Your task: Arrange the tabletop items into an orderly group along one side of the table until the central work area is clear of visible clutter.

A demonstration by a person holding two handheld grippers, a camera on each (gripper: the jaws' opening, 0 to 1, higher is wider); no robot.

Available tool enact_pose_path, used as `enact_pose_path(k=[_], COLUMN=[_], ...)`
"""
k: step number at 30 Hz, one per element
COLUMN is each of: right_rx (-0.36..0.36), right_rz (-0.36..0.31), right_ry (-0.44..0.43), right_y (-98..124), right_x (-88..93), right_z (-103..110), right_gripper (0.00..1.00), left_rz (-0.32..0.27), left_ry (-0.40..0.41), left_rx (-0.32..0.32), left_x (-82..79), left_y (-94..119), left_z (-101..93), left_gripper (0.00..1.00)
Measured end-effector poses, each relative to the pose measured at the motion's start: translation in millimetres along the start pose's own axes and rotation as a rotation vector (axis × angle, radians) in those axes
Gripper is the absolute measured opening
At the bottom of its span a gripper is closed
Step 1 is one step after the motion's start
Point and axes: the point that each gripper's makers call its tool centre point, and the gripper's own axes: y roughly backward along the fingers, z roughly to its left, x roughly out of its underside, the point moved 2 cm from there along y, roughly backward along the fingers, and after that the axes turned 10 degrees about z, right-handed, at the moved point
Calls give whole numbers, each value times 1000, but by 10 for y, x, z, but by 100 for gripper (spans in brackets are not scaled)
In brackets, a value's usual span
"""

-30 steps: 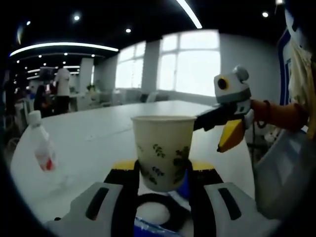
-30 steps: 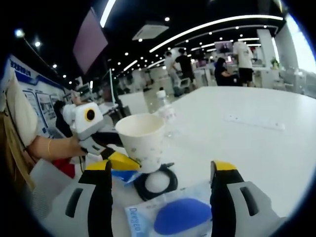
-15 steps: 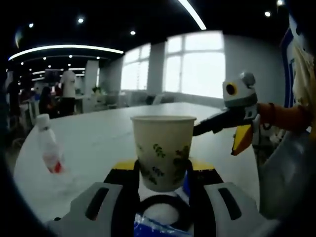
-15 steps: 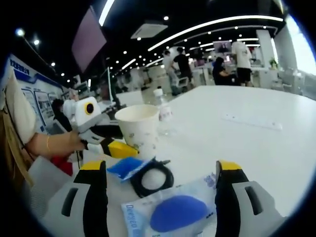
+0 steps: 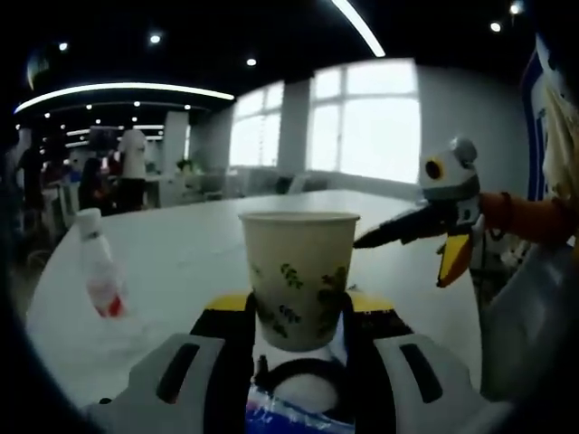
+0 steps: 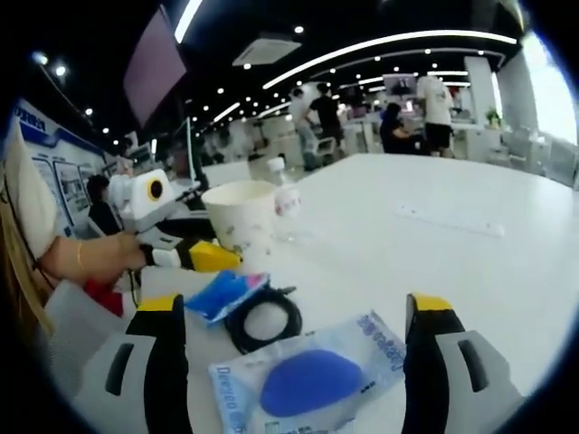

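1. The left gripper has its jaws clamped on the paper cup, held above the worktop; by my judgement the cup is not yet placed.
2. The right gripper has its jaws spread wide and holds nothing; between them lies a blue packet.
3. Just beyond its jaws lie a black cable coil and a blue wrapper, apparently unsorted.
4. A water bottle stands left of the left jaws, apart from the rest.

Big bright windows, curved ceiling light strips — open-plan office.
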Motion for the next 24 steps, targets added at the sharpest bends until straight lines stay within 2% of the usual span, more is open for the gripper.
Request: enact_pose_path(k=[7,17,24], right_rx=[21,56,56], right_rz=[45,89,106], right_ry=[8,17,-1], right_y=[18,45,42], right_x=[105,208,264], right_z=[-76,-176,-212], right_gripper=[100,100,100], left_rz=[-8,-40,-49], left_ry=[17,76,75], left_rx=[-20,-71,-102], left_x=[-12,-39,-32], left_y=[-29,-90,-127], left_z=[84,318,458], left_gripper=[36,36,36])
